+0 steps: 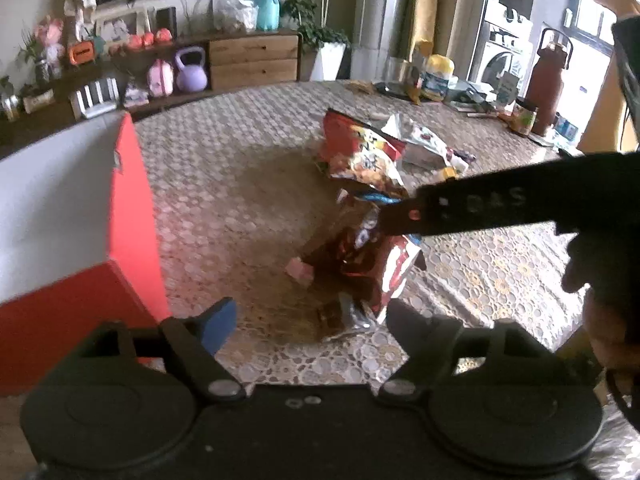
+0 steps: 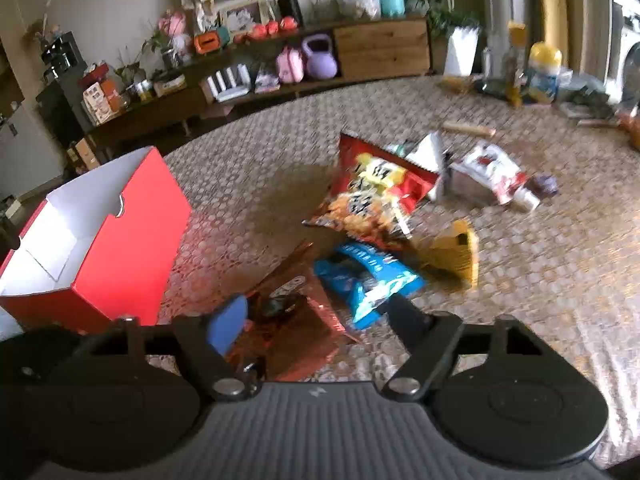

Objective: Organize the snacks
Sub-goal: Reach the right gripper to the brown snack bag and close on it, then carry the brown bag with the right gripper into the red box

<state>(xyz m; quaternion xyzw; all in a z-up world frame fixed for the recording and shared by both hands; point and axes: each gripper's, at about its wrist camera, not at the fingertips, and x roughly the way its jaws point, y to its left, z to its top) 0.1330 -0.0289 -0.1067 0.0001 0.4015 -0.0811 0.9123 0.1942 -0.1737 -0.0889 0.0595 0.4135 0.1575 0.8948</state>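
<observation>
A pile of snack bags lies on the patterned tablecloth. It includes a red chip bag, a blue packet, a yellow packet, a white bag and a shiny copper-red bag. An open red box with a white inside stands to the left. My right gripper is open, low over the copper-red bag, which lies between its fingers unpinched. From the left wrist it shows as a black bar whose tip, the right gripper, sits over the pile. My left gripper is open, with a small dark wrapper just ahead.
The red box stands close on the left of the left gripper. A maroon bottle, a yellow-lidded tub and clutter fill the table's far right. A hand holds the right gripper. A small pink piece lies beside the bags.
</observation>
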